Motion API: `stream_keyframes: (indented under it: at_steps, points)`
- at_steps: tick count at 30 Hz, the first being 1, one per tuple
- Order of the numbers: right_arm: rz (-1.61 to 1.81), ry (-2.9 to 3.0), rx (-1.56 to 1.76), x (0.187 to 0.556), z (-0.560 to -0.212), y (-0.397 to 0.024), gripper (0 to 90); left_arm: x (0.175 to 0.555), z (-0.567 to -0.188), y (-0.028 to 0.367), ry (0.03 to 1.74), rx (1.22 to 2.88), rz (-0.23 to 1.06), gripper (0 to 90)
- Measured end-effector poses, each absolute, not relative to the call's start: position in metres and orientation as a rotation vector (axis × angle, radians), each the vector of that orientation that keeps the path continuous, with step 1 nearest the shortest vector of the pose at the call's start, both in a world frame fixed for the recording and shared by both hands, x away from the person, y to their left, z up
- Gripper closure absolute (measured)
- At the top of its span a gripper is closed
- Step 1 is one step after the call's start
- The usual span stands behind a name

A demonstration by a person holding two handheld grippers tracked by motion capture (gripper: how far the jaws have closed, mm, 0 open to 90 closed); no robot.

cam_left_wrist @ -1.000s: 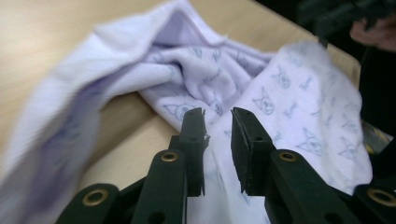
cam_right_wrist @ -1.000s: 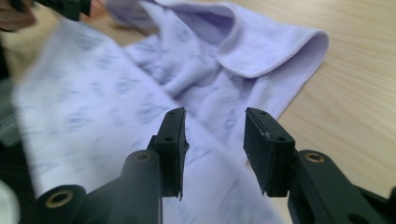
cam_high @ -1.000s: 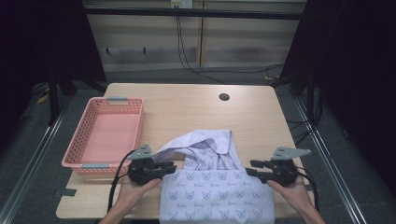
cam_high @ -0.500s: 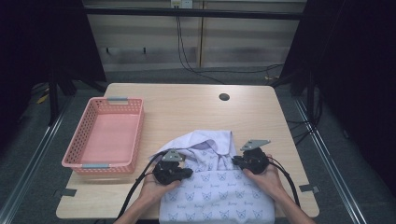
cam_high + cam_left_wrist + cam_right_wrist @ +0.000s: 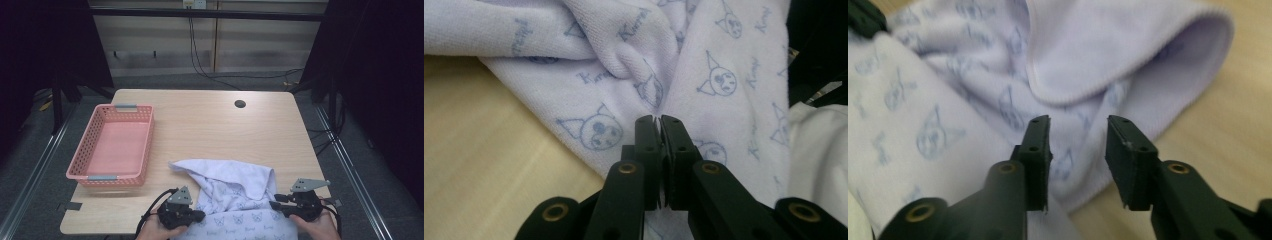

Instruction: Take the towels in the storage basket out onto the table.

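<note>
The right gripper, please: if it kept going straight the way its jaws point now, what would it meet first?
Most likely the towel. The right gripper has its jaws open and aimed at the folded, hemmed edge just ahead, with bare table off to one side. How near that fold lies is hard to judge.

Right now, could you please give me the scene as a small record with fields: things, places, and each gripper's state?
table: light wood, with a dark round hole near the far edge
basket: pink, on the table's left part, nothing inside
towel: pale lilac with cat prints, crumpled at the near edge, top part folded over
left gripper: jaws closed, with towel cloth right at their tips
right gripper: jaws apart, above the towel's edge, holding nothing
</note>
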State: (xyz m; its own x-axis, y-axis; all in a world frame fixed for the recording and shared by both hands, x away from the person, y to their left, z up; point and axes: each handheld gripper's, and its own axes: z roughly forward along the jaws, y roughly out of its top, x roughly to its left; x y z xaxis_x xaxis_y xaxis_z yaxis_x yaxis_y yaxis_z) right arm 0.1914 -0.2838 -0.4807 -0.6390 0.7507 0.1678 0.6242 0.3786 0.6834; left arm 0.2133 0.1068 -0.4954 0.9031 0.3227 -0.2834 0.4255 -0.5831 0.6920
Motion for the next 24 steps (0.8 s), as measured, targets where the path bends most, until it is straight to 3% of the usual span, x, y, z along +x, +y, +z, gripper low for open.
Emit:
stream_keyframes:
  at_steps: [8,14,15,18,24]
  points:
    - [1.162,2.546,1.036,0.224,-0.484,-0.251,62.7,0.234,-0.485,0.127,0.646,2.096,-0.143,80.6]
    - [1.086,2.611,0.943,0.225,-0.496,-0.236,54.7,0.249,-0.482,0.139,0.718,2.052,-0.097,76.2]
    - [1.078,2.605,0.931,0.224,-0.496,-0.236,56.3,0.250,-0.482,0.144,0.731,2.038,-0.094,75.6]
    - [1.045,2.560,0.969,0.224,-0.494,-0.238,84.3,0.253,-0.480,0.149,0.752,2.005,-0.059,73.3]
    - [1.213,2.433,1.083,0.231,-0.475,-0.266,88.4,0.257,-0.485,0.115,0.644,2.092,-0.095,72.1]
